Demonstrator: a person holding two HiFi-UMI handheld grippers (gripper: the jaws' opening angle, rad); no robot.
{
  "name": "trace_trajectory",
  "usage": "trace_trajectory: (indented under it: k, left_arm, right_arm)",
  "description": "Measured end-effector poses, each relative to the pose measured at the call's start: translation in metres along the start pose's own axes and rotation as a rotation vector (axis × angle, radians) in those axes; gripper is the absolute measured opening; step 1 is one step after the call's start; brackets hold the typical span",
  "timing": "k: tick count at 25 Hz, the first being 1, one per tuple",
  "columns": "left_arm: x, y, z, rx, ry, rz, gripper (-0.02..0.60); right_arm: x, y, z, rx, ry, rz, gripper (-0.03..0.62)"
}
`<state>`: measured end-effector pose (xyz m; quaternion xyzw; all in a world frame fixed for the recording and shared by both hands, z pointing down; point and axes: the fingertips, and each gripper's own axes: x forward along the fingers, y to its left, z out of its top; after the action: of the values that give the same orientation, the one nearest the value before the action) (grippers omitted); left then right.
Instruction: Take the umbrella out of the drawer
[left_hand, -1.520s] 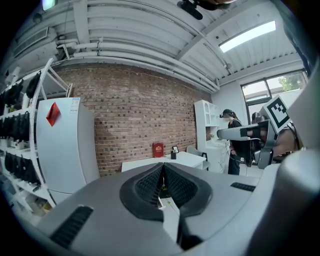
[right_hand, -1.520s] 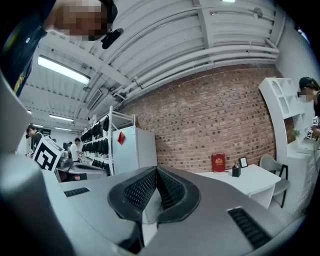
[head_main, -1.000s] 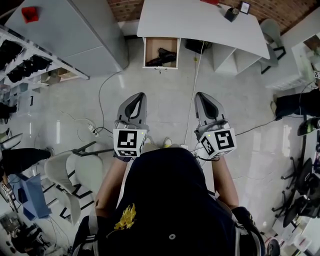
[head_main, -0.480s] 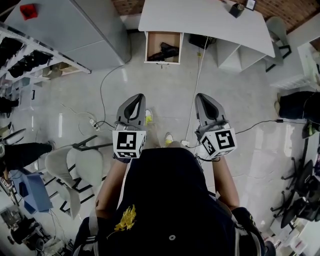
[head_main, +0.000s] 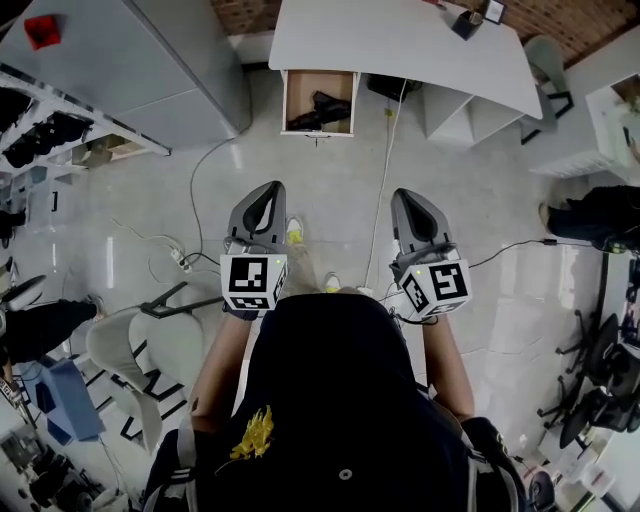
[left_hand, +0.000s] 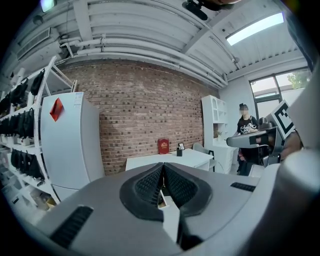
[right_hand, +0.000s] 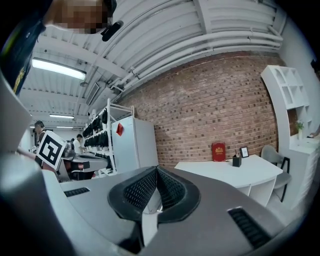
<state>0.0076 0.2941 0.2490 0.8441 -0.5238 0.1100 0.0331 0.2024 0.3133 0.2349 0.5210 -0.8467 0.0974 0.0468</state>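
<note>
1. One white desk (head_main: 400, 45) stands against the brick wall, well apart from the person.
2. One tall white cabinet (head_main: 140, 60) stands left of the desk, with a single red tag (head_main: 42, 30) on it.
3. One open shelf rack (head_main: 60, 110) beside the cabinet holds rows of dark items, too small to tell apart.
4. One pale chair (head_main: 165, 340) stands on the floor at the person's left.
5. One drawer (head_main: 300, 90) stands pulled out from under the desk's left end. It is wood-lined and open at the top.
6. Two grippers are held out over the floor, both pointing towards the desk. The left gripper (head_main: 268, 188) has its jaws clenched tip to tip on nothing, and the right gripper (head_main: 408, 195) is clenched empty the same way. Both are well short of the drawer.
7. One black umbrella (head_main: 322, 110) lies slantwise inside the drawer, the only thing seen in it.
8. One white cable (head_main: 383, 190) runs over the floor from the desk towards the person, just right of the drawer. One black cable (head_main: 500, 255) trails off to the right.
9. One power strip (head_main: 183, 262) lies on the floor left of the left gripper.
10. On the desk stand one red plaque (right_hand: 218, 151), one dark pen holder (right_hand: 236, 161) and one small picture frame (right_hand: 244, 152).
</note>
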Motion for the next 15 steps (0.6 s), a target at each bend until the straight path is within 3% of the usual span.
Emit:
trace_trajectory:
  k: [15]
  left_arm:
    - [0.091, 0.103, 0.013, -0.033, -0.021, -0.055, 0.018]
  right_arm:
    - [0.127, -0.002, 0.032, -0.005, 0.004, -0.072, 0.028]
